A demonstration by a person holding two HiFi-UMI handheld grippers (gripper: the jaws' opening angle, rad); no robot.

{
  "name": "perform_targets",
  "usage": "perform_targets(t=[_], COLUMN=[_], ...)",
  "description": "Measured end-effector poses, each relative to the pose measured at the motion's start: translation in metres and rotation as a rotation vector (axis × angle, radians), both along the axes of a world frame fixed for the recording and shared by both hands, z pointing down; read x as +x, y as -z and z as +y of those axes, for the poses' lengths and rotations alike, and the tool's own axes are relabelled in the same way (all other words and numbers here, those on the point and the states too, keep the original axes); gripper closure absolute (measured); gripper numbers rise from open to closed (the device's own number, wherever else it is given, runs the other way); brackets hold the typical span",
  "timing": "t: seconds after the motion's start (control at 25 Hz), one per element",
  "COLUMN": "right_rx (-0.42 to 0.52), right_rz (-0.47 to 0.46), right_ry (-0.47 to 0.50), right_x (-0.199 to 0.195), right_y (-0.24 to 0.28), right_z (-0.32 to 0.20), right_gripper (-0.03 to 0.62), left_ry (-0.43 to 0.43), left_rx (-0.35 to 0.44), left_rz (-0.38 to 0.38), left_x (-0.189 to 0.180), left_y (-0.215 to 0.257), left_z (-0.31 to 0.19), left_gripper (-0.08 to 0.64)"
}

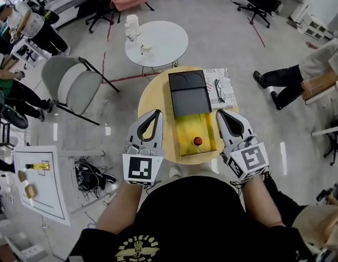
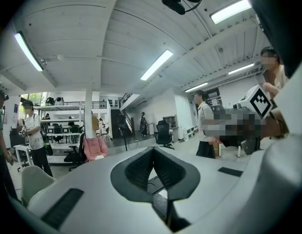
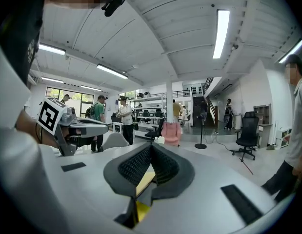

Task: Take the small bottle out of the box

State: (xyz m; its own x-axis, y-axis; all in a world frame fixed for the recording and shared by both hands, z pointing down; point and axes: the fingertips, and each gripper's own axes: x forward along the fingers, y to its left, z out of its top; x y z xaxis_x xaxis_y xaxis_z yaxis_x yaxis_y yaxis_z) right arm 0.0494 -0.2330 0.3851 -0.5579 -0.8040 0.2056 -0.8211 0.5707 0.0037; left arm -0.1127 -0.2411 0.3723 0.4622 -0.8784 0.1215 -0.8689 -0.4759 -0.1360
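Table (image 1: 152, 100), round, yellow wood, carries a long box (image 1: 188, 100): black lid at 12 o'clock end, yellow interior open at 6 o'clock end. White left gripper (image 1: 155, 113) at box's 9 o'clock, white right gripper (image 1: 219, 113) at 3 o'clock; both pairs of jaws pressed together, empty. Small red-capped bottle (image 1: 197, 141) sits inside box, 6 o'clock end.

The grey left gripper (image 2: 153, 150) has its jaws pressed together, empty; beyond it, leftward, stands a pink upholstered armchair (image 2: 94, 147).

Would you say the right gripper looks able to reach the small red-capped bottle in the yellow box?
Probably yes: the small red-capped bottle lies uncovered in the yellow box, with the shut right gripper close beside it.
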Motion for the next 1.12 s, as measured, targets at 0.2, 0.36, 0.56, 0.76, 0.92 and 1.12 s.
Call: perform_targets(t=[0.2, 0.36, 0.56, 0.76, 0.92, 1.12], right_rx=[-0.019, -0.031, -0.039, -0.054, -0.067, -0.064], right_rz=[-0.01, -0.013, -0.02, 0.016, 0.02, 0.091], right_ry=[0.033, 0.048, 0.059, 0.066, 0.076, 0.119], right_x=[0.002, 0.001, 0.004, 0.006, 0.005, -0.002], right_y=[-0.011, -0.018, -0.021, -0.038, -0.05, -0.07], right_z=[0.001, 0.006, 0.01, 0.012, 0.016, 0.023], right_gripper=[0.566, 0.545, 0.519, 0.508, 0.505, 0.492], left_ry=[0.002, 0.003, 0.002, 0.007, 0.02, 0.03], left_rx=[-0.015, -0.007, -0.012, -0.02, -0.031, -0.036], left_rz=[-0.012, 0.012, 0.007, -0.004, -0.006, -0.015], left_x=[0.009, 0.014, 0.018, 0.016, 0.011, 0.006], left_y=[-0.007, -0.008, -0.009, -0.01, -0.014, -0.017], left_z=[-0.002, -0.002, 0.002, 0.006, 0.009, 0.01], left_gripper=[0.546, 0.546, 0.546, 0.546, 0.546, 0.546])
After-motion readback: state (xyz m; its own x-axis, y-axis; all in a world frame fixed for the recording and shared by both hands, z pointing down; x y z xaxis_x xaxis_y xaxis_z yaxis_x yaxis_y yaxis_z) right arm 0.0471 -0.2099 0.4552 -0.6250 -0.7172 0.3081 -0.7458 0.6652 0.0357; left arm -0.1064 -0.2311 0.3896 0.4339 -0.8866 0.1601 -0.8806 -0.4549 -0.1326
